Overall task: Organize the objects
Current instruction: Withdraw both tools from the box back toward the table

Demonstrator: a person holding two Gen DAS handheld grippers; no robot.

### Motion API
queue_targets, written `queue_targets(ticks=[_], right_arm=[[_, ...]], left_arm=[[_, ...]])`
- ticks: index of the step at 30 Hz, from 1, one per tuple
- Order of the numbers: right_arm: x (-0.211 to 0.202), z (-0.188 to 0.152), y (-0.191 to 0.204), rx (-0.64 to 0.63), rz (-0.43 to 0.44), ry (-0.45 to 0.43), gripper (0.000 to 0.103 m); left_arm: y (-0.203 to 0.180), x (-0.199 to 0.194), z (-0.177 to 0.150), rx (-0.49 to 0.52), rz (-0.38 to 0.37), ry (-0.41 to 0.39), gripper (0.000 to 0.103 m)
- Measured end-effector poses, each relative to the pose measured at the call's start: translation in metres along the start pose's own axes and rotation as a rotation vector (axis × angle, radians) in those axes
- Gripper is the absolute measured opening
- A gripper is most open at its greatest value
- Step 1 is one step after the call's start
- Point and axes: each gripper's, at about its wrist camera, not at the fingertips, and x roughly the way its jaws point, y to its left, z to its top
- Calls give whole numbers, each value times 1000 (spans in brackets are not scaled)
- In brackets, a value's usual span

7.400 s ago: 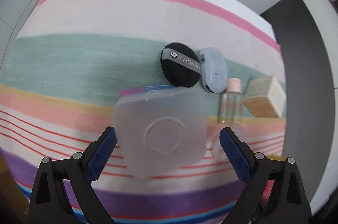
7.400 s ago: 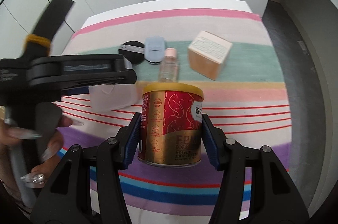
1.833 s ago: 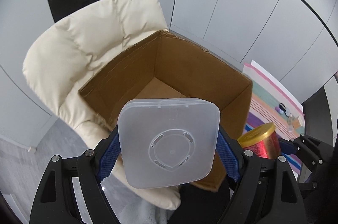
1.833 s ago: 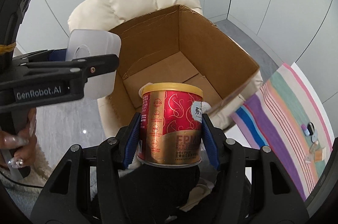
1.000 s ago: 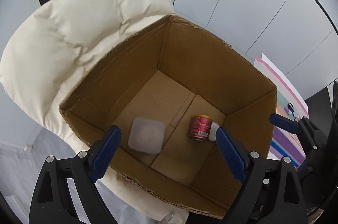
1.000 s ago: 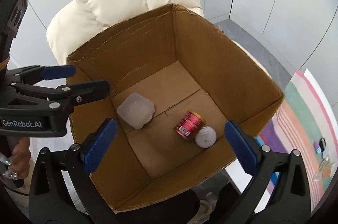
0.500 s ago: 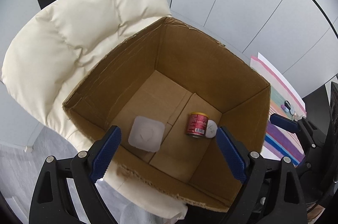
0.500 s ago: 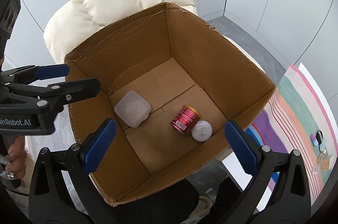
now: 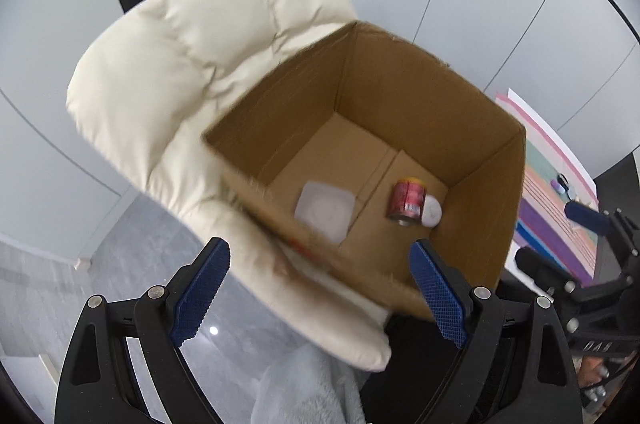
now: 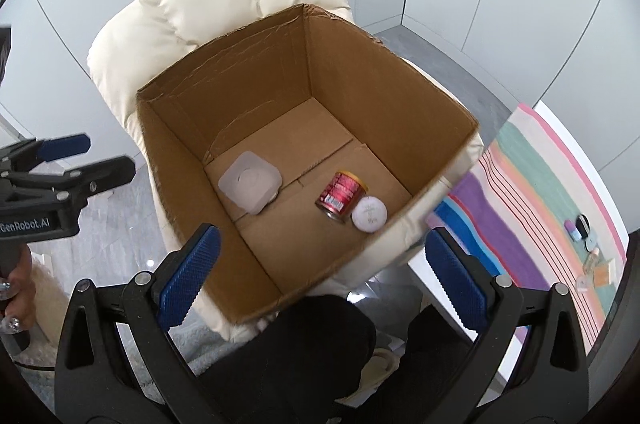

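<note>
A cardboard box sits on a cream padded chair. On the box floor, the translucent square container lies toward the left wall; the red can lies on its side, touching a white round lid near the right wall. The left gripper and right gripper hover above the box's near edge, jaws spread wide and holding nothing.

"GenRobot.AI" on left tool

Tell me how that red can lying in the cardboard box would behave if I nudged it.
The red can lies on its side on the flat floor of the cardboard box, so it would probably roll. The white round lid sits against its end and might block it that way. Its metal body looks rigid, likely slippery to pinch.
</note>
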Motion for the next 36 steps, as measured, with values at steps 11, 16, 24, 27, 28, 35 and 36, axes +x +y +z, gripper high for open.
queue_targets(ticks=[11, 16, 24, 27, 28, 35, 36], right_arm=[[-42, -49, 25, -16, -12, -22, 103], [-55, -72, 32, -19, 16, -33, 103], [-73, -83, 28, -5, -1, -67, 103], [-80, -85, 21, 22, -8, -85, 103], [-82, -86, 18, 33, -9, -90, 103], [-97, -99, -13, 107, -56, -108, 103], [-99, -101, -19, 118, -65, -111, 103]], left_arm=[[0, -27, -54, -7, -55, 16, 92], [0, -38, -70, -12, -72, 4, 92], [-14, -45, -72, 30, -61, -34, 92], [-19, -43, -71, 37, -65, -30, 92], [-22, -42, -70, 42, -71, -30, 92], [-59, -38, -62, 118, -100, -30, 92], [-67, -37, -60, 133, -106, -30, 92]])
